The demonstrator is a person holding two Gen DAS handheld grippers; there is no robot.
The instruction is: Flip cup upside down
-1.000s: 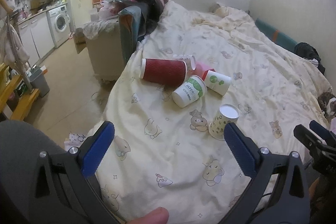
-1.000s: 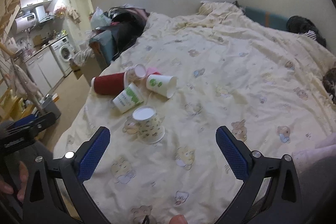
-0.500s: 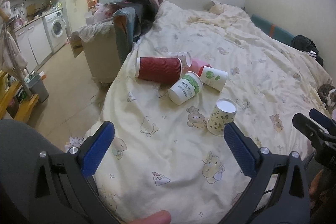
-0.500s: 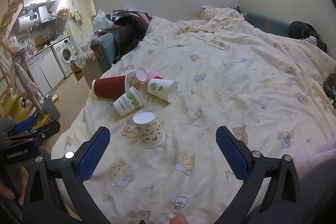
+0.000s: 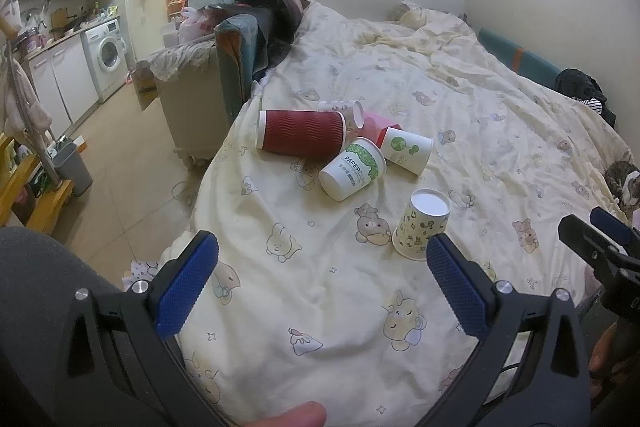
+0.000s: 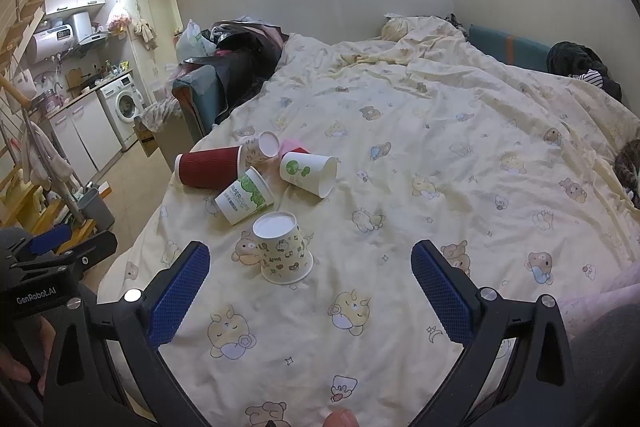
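Note:
A patterned paper cup [image 5: 422, 225] [image 6: 282, 247] stands upside down on the bed, base up. Behind it several cups lie on their sides: a red ribbed cup [image 5: 300, 135] [image 6: 208, 166], a white "PAPERCUPS" cup [image 5: 354, 169] [image 6: 244, 197], a white cup with a green logo [image 5: 406, 150] [image 6: 306, 173] and a small patterned cup [image 5: 342, 110] [image 6: 260, 146]. My left gripper [image 5: 320, 283] is open and empty, short of the cups. My right gripper [image 6: 310, 291] is open and empty, just short of the upside-down cup.
The cups lie on a cream cartoon-print duvet [image 6: 440, 167] near the bed's left edge. A pink item [image 5: 376, 125] lies under the cups. A cat [image 5: 622, 183] lies at the far right. An armchair [image 5: 200, 95] and a kitchen area [image 5: 100, 59] stand to the left.
Both grippers have pulled back and up a little, so the cups sit slightly farther away in both views. No cup has moved. Both grippers stay open.

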